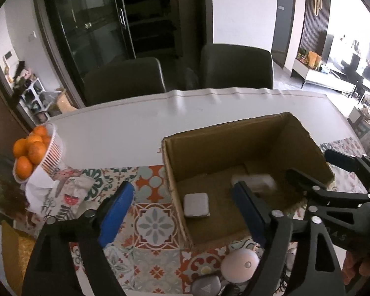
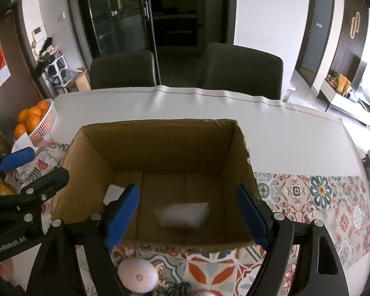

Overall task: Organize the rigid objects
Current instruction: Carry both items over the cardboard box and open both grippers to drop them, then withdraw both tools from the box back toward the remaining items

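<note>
An open cardboard box [image 1: 305, 145] [image 2: 160, 128] stands on the patterned mat. Inside lie a square white case [image 1: 196, 205] [image 2: 113, 192] and a white rectangular block [image 1: 256, 182], which is blurred in the right wrist view [image 2: 182, 213]. My left gripper [image 1: 182, 209] is open and empty, straddling the box's left wall. My right gripper [image 2: 187, 212] is open and empty above the box's near wall, over the blurred block; it also shows in the left wrist view [image 1: 308, 172]. A round pink-white device [image 1: 239, 265] [image 2: 138, 275] and a grey case [image 1: 206, 286] lie in front of the box.
A white basket of oranges [image 1: 49, 148] [image 2: 40, 120] sits at the table's left edge. Two dark chairs [image 1: 236, 66] stand behind the table. A black cable [image 2: 177, 288] lies near the round device. White table cover [image 1: 135, 128] stretches behind the box.
</note>
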`<state>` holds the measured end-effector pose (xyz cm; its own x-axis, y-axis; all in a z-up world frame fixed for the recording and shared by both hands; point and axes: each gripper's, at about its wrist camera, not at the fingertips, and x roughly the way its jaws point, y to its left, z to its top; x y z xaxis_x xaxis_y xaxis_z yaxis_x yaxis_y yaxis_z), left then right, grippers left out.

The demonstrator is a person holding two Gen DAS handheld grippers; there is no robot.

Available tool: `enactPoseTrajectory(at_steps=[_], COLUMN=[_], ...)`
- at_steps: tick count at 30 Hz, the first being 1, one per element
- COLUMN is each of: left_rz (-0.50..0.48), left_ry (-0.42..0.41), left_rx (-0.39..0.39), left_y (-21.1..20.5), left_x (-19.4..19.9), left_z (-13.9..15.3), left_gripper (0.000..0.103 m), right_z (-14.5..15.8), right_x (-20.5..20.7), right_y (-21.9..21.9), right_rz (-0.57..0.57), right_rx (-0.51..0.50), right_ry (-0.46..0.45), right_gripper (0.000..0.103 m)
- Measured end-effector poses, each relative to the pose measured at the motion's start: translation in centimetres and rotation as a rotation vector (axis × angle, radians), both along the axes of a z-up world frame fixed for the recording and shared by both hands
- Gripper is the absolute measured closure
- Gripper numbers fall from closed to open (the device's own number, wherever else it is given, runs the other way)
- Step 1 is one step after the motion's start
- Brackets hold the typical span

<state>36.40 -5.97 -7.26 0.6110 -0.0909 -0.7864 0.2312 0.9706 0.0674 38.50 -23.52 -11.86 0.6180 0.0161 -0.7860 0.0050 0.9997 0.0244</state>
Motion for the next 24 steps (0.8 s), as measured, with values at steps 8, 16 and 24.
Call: enactPoseTrajectory(at_steps=[8,16,24], left_rz=[0.006,-0.007,-0.041], left_ry=[-0.107,-0.166,-0.157], left_rx=[0.009,-0.016,-0.022], left_y=[0.9,1.5,1.9], left_x=[-3.5,-7.9,-11.5], left_z=[2.6,4.7,4.6], left_gripper=[0.004,0.0,0.0], right_z=[3.0,5.9,6.1], right_x=[-3.9,-9.3,-14.2], right_y=[0.6,1.4,1.5], right_rz=[-0.058,-0.103,-0.143], right_rx=[-0.062,-0.074,-0.034], right_ry=[-0.084,-0.17,-0.209], right_gripper=[0.01,0.006,0.006])
